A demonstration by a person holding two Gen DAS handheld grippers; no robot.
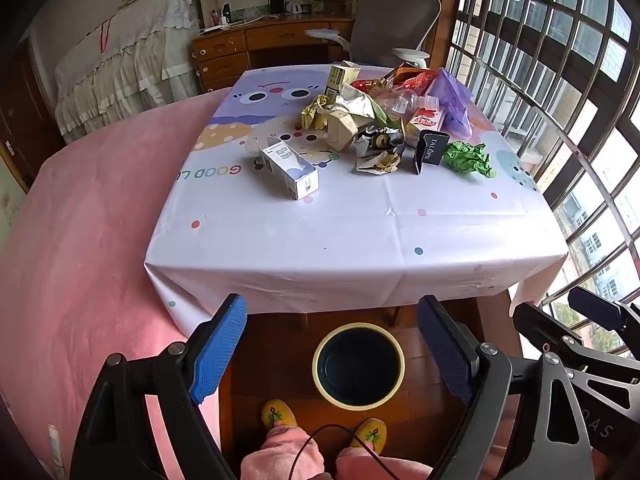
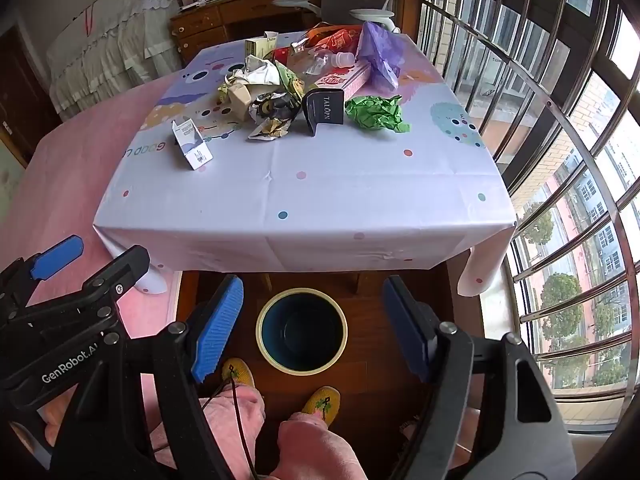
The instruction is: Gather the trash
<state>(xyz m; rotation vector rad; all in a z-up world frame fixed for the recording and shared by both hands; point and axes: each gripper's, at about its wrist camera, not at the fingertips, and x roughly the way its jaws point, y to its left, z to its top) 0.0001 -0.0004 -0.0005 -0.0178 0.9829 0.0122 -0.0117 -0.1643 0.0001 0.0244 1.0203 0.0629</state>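
The left tool (image 1: 332, 344) is held with its blue pads spread wide and nothing between them; the right tool (image 2: 312, 328) is likewise held wide apart and empty. "GenRobot.AI" can be read on the left tool's black frame in the right wrist view. Directly below both tools, on the wooden floor, a round bin (image 1: 358, 364) with a pale rim and dark inside is seen, and yellow slippers (image 2: 320, 400) are seen just beside it. Beyond the tools, the trash is piled at the far part of the surface (image 1: 360, 232), well apart from both. A black folded card (image 2: 324, 110) marked "TALOPN" is stood near a crumpled green paper (image 2: 376, 112). A white carton (image 1: 290, 168) is laid nearer the left. "GOOD" is printed on the tablecloth.
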